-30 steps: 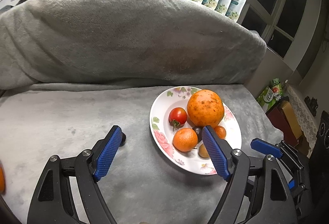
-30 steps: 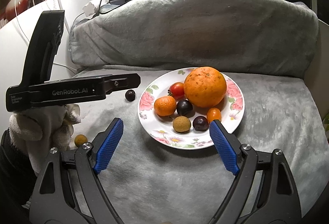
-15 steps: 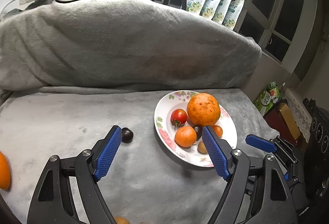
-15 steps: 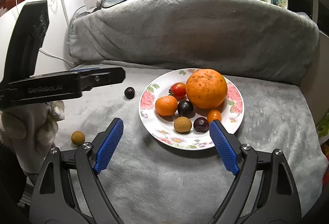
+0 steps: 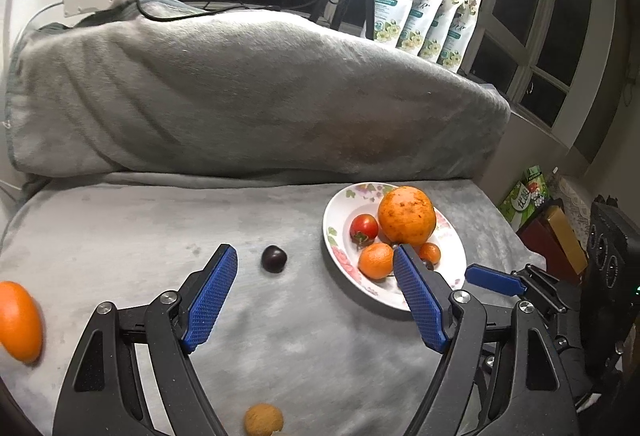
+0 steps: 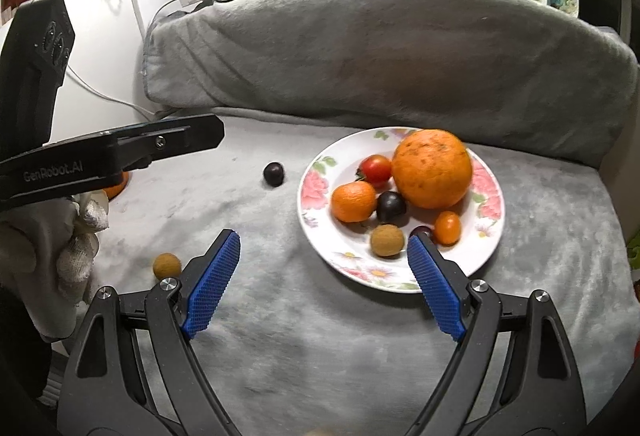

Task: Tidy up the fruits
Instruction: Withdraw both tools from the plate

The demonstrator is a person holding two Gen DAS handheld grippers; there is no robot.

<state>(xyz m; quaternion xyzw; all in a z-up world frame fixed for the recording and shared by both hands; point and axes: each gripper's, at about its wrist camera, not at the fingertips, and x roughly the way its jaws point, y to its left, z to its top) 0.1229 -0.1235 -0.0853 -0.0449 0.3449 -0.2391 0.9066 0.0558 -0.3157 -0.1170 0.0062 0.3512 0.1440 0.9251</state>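
Observation:
A floral plate (image 6: 312, 191) (image 5: 332, 220) on the grey blanket holds a big orange (image 6: 432, 167), a mandarin (image 6: 353, 200), a red tomato (image 6: 376, 168), a dark plum (image 6: 391, 205), a brown longan (image 6: 386, 240) and a small orange tomato (image 6: 447, 228). Loose on the blanket lie a dark plum (image 5: 274, 258) (image 6: 273, 173), a longan (image 5: 264, 419) (image 6: 167, 265) and an orange fruit (image 5: 18, 320) at the far left. My left gripper (image 5: 314, 268) is open and empty, the loose plum just ahead between its fingers. My right gripper (image 6: 324, 250) is open and empty before the plate.
A large blanket-covered bolster (image 5: 240, 95) rises behind the fruit. Refill pouches (image 5: 424, 15) stand on the sill by the windows. A gloved hand (image 6: 76, 236) holds the left gripper's body (image 6: 112, 151). Boxes (image 5: 556, 236) sit beyond the right edge.
The left gripper's view has drawn back and swung left: the loose plum now sits between its fingers, and the longan and far-left orange have come into sight. The right gripper's view shifted slightly.

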